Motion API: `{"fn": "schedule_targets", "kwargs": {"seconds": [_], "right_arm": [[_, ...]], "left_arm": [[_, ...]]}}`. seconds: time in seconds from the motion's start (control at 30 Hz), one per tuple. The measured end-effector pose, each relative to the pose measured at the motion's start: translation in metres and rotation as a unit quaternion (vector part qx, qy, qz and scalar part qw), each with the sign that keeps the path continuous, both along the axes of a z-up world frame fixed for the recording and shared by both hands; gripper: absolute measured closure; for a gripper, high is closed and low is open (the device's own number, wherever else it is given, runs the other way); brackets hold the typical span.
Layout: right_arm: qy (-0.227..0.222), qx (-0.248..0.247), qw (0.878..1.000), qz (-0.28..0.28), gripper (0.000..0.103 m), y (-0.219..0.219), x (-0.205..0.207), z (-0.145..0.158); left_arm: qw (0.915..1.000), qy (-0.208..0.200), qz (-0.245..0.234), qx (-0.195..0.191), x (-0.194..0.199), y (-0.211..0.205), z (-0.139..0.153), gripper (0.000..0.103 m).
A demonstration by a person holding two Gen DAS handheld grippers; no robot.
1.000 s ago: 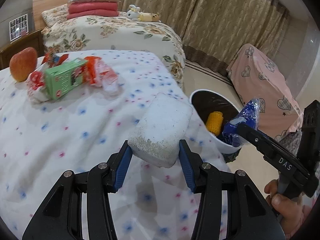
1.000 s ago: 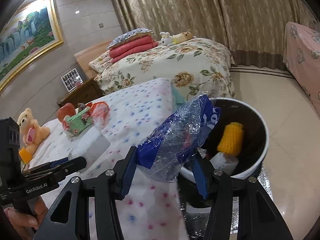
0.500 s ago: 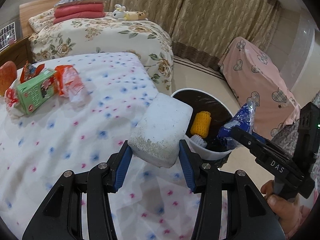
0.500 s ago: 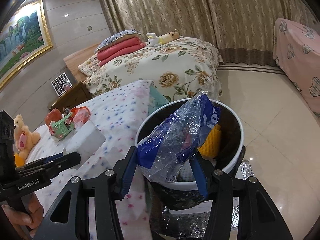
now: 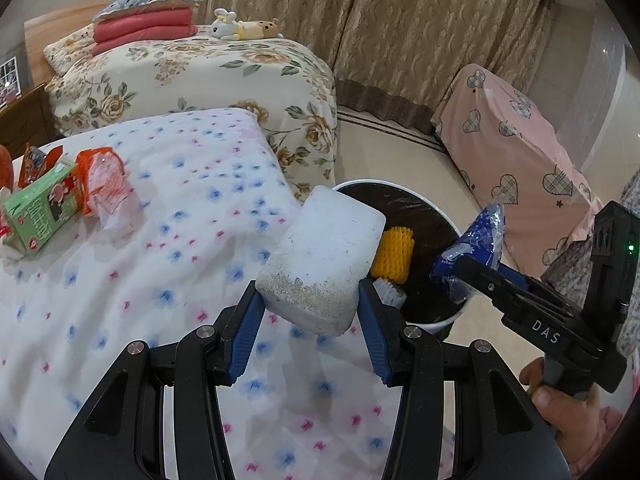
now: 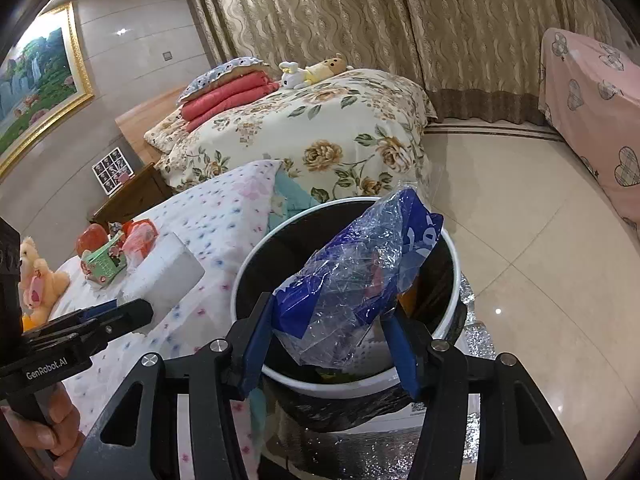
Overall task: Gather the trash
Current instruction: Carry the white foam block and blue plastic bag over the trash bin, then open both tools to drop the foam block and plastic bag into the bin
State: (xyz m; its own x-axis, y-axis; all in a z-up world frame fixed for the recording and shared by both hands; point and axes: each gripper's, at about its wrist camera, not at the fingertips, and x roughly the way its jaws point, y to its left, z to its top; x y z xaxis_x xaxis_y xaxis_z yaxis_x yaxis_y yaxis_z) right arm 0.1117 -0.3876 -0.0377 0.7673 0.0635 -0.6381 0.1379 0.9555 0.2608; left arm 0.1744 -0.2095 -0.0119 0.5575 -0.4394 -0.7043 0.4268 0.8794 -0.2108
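Note:
My left gripper (image 5: pixel 310 312) is shut on a white foam block (image 5: pixel 324 260) and holds it over the bed edge, just left of the white trash bin (image 5: pixel 436 322). My right gripper (image 6: pixel 328 344) is shut on a crumpled blue and clear plastic bag (image 6: pixel 356 280) and holds it over the bin's (image 6: pixel 452 256) open mouth. In the left wrist view the right gripper (image 5: pixel 472 272) with the bag (image 5: pixel 484 236) sits above the bin's right rim. A yellow foam net (image 5: pixel 392 256) and a brush head lie inside the bin.
A green carton (image 5: pixel 40 212) and orange wrappers (image 5: pixel 100 180) lie on the dotted bedspread (image 5: pixel 160 280) at the left. An apple (image 6: pixel 92 240) and a teddy bear (image 6: pixel 40 280) are further back. A floral bed (image 5: pixel 200 72) stands behind. A pink covered piece (image 5: pixel 520 160) stands to the right.
Both grippers have moved toward the bin with their loads. The blue bag is now over the bin's mouth and the foam block is close to its left rim.

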Motion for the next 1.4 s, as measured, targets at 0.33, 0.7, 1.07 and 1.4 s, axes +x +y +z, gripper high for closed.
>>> {"fn": "schedule_targets", "kwargs": {"seconds": [0.33, 0.7, 1.07, 1.4], "right_arm": [[0.009, 0.005, 1.000, 0.002, 0.046, -0.013, 0.011, -0.005], [0.025, 0.011, 1.000, 0.008, 0.045, -0.025, 0.020, -0.013], [0.033, 0.006, 0.999, 0.019, 0.044, -0.026, 0.028, -0.014], [0.044, 0.007, 0.999, 0.012, 0.022, -0.029, 0.026, -0.014]], "left_arm": [[0.9999, -0.003, -0.012, 0.006, 0.012, -0.023, 0.001, 0.056], [0.9997, 0.001, -0.018, 0.016, 0.023, -0.037, -0.005, 0.056], [0.9996, 0.011, -0.021, 0.016, 0.033, -0.047, -0.010, 0.055], [0.9996, 0.019, -0.018, 0.009, 0.035, -0.044, -0.011, 0.042]]}}
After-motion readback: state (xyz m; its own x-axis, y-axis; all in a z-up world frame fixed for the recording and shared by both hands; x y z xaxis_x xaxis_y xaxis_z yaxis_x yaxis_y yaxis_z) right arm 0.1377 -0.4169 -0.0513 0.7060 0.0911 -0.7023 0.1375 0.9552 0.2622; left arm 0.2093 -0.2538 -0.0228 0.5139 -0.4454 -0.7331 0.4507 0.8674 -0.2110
